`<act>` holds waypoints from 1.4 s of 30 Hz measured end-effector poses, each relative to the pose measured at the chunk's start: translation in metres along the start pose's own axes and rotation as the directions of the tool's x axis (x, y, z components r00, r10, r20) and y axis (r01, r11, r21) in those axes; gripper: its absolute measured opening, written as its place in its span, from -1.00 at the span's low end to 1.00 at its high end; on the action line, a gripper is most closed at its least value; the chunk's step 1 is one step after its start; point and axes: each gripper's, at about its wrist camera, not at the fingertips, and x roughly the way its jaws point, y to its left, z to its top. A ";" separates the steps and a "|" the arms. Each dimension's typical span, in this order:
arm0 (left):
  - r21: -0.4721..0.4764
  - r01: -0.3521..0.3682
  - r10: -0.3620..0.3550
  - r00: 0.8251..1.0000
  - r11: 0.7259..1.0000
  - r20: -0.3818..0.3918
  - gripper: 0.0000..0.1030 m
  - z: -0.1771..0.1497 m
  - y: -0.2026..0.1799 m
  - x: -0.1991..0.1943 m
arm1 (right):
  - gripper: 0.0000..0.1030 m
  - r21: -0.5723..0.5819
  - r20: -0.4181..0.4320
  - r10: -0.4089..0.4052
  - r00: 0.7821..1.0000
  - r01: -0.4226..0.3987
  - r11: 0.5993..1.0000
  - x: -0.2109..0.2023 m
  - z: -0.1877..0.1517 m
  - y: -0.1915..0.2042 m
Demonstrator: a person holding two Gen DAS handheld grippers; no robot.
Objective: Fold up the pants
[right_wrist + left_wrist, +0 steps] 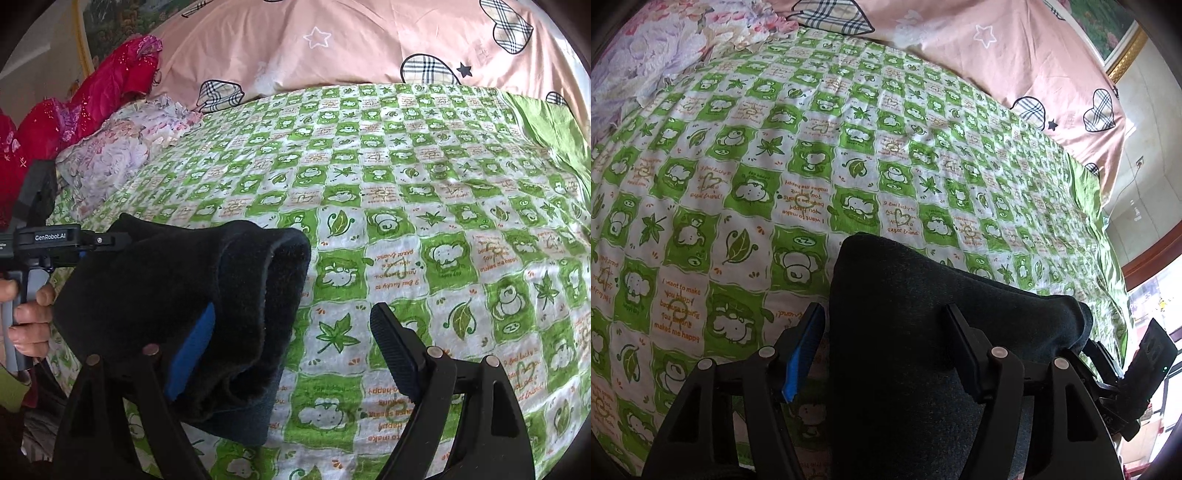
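Left wrist view showed the left gripper with jaws partly apart around the dark folded pants (contact unclear). The right gripper stood wide open, the pants draped over its left finger. Beyond lay the green checked bedsheet, its surface bare up to the pink quilt.

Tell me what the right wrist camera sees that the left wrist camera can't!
Only the right wrist view shows the hand holding the left gripper's handle, and the red bedding. Only the left wrist view shows the gold picture frame. Both show the dark pants draped over the grippers, the green checked sheet, the pink quilt and the flowery pillow.
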 end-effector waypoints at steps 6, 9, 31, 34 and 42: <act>0.011 -0.013 0.012 0.999 1.000 0.040 0.29 -0.010 -0.002 -0.027 | 0.64 0.090 -0.011 0.074 0.997 -0.073 0.993 -0.014 -0.003 -0.008; 0.019 -0.006 0.005 0.998 1.000 0.057 0.26 -0.019 -0.003 -0.043 | 0.60 0.137 -0.011 0.132 0.991 -0.129 0.982 -0.016 -0.003 -0.011; -0.001 0.053 -0.053 0.998 0.999 -0.020 0.19 -0.050 0.012 -0.023 | 0.02 0.255 -0.075 0.366 0.927 -0.337 0.906 0.013 -0.019 -0.023; 0.005 0.055 -0.055 0.998 0.998 -0.013 0.04 -0.051 0.008 -0.024 | 0.02 0.254 -0.070 0.365 0.928 -0.337 0.906 0.012 -0.019 -0.022; 0.027 0.093 -0.095 0.994 0.995 0.052 -0.39 -0.047 -0.002 -0.040 | -0.18 0.215 -0.005 0.363 0.932 -0.354 0.910 -0.003 -0.011 -0.009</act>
